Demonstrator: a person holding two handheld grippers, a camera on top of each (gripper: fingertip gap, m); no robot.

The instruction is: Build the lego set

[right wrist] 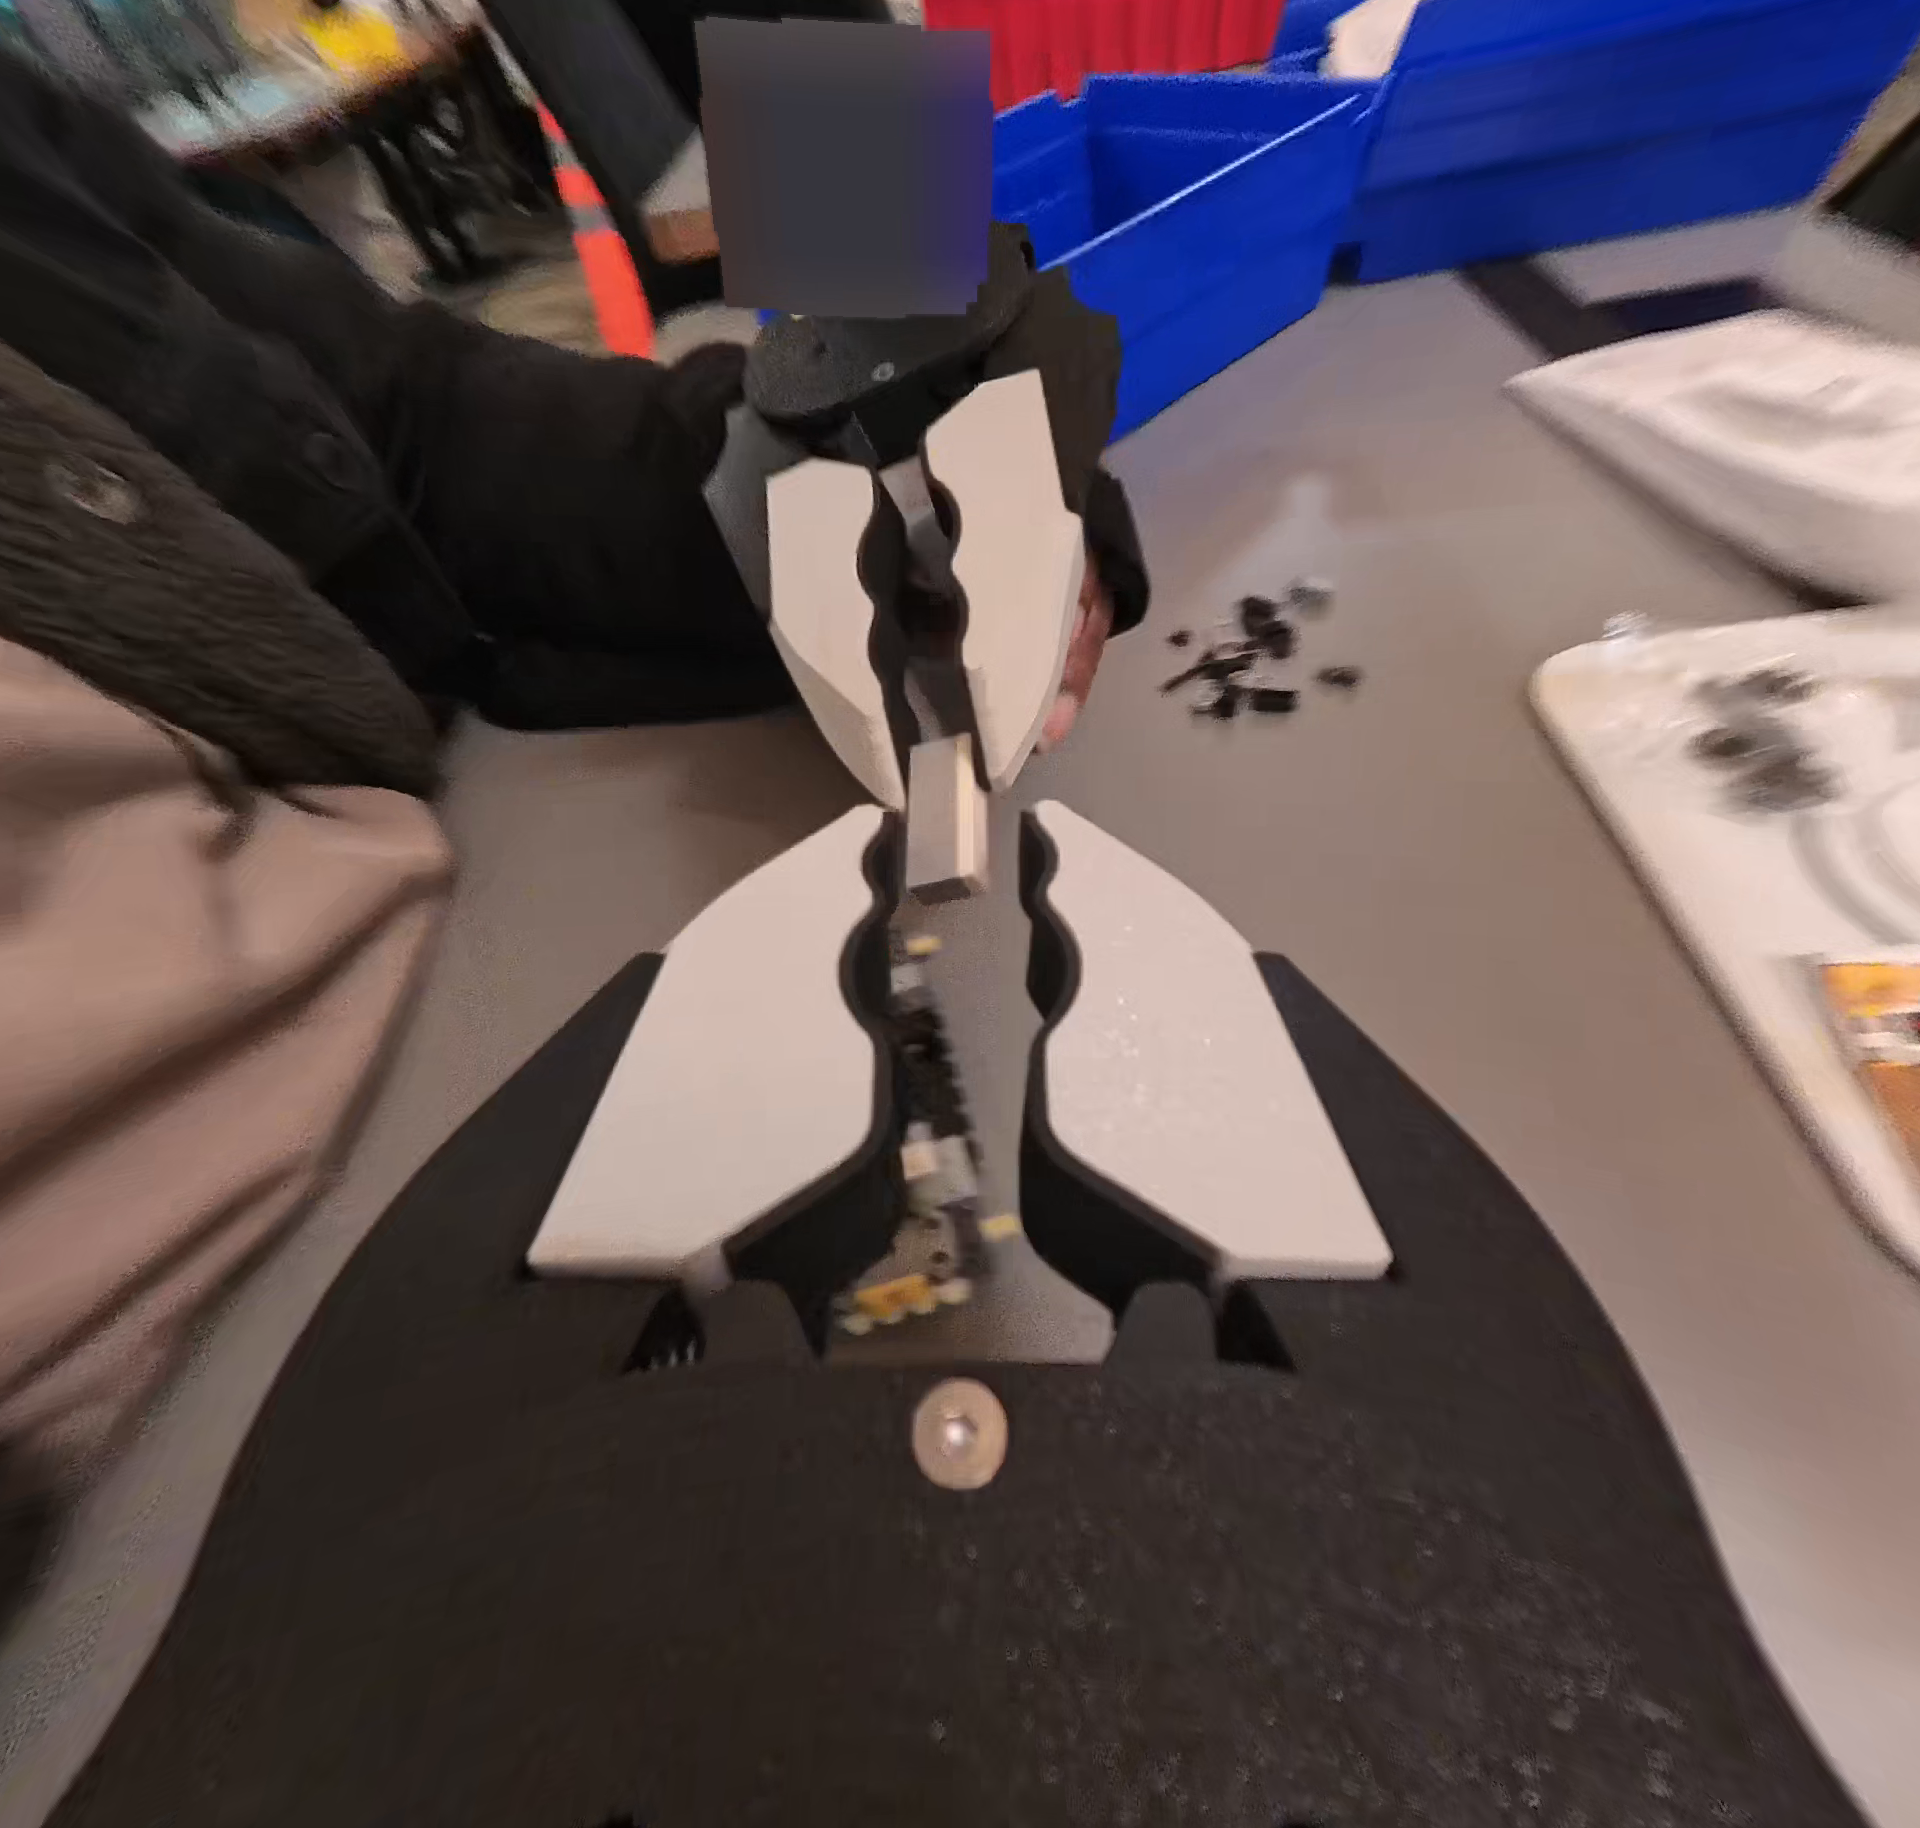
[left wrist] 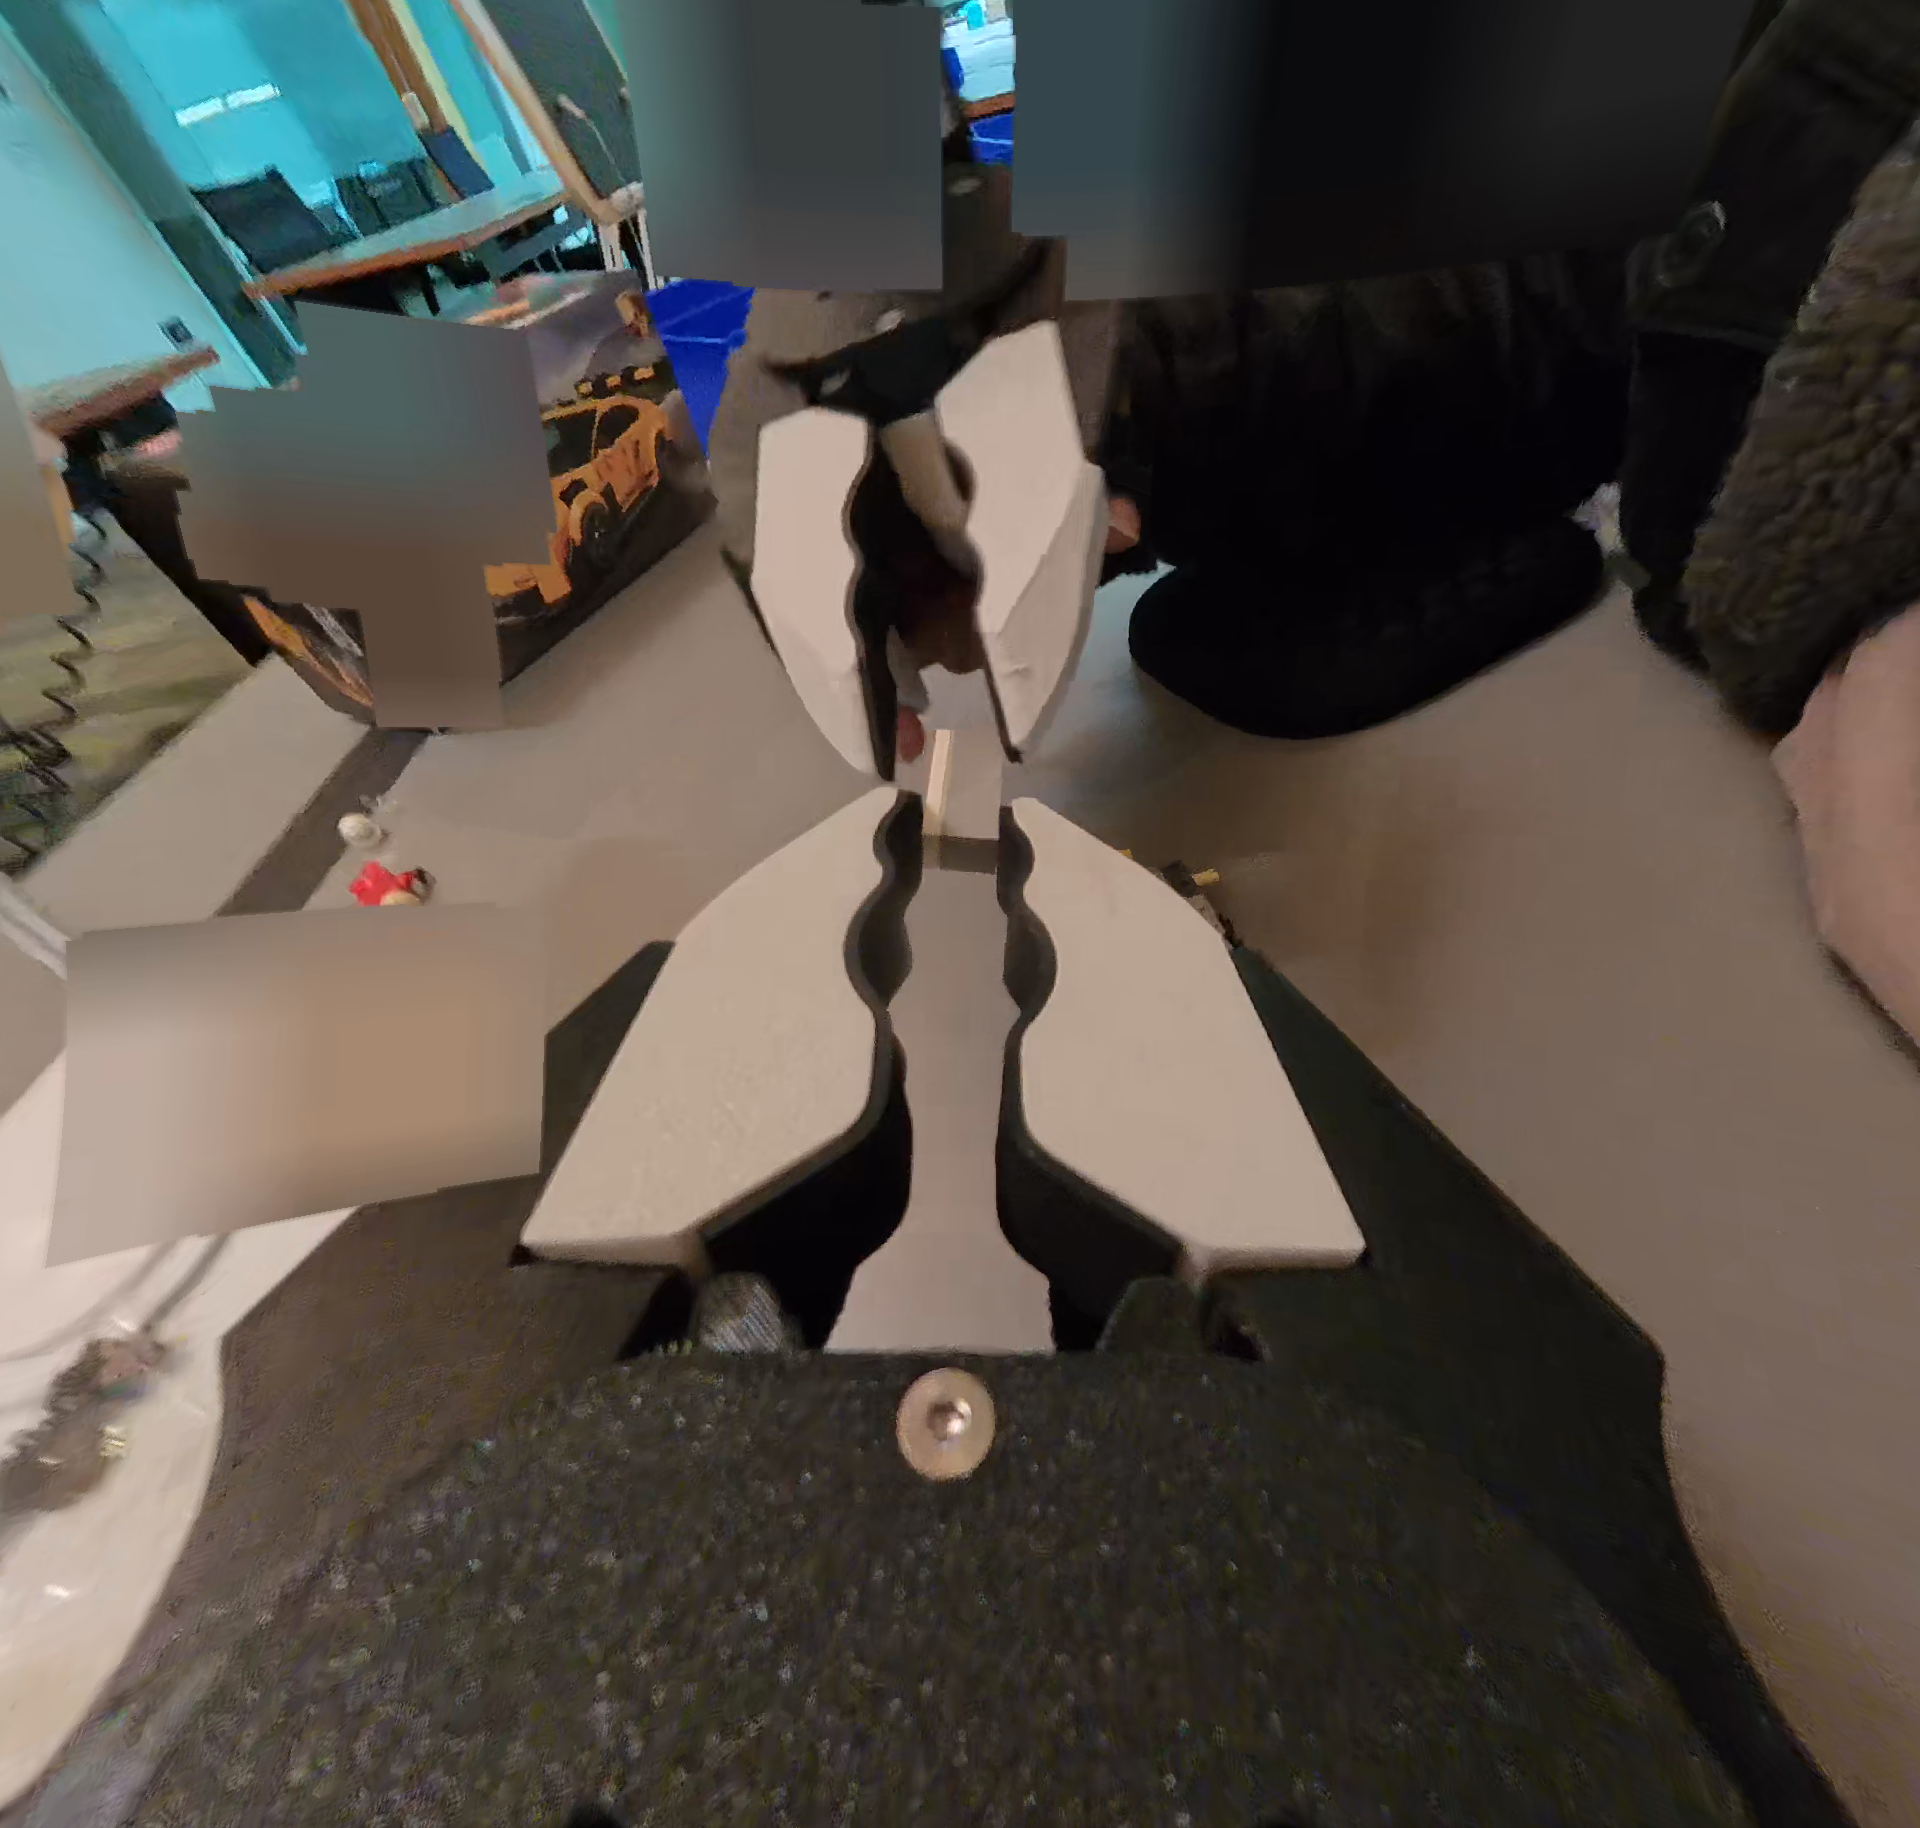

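Observation:
My two grippers face each other tip to tip above the grey table (right wrist: 1299,947). A long white brick (right wrist: 940,833) sticks out of my left gripper (right wrist: 943,781), which is shut on its far end. My right gripper (right wrist: 961,822) is open, with its tips on either side of the brick's free end and a gap on both sides. In the left wrist view the brick (left wrist: 971,781) runs from my left gripper (left wrist: 958,807) into the right gripper (left wrist: 951,755). A partly built model of black, yellow and white pieces (right wrist: 930,1103) lies on the table under my right gripper.
The set's box with an orange car picture (left wrist: 592,490) stands at the back left, with small red pieces (left wrist: 384,885) before it. Loose black pieces (right wrist: 1247,666), white bags (right wrist: 1714,448), a booklet (right wrist: 1870,1051) and blue bins (right wrist: 1455,137) are to the right. A person's dark sleeve (right wrist: 312,531) rests on the table. My two grippers' fingertips are within a few centimetres of each other.

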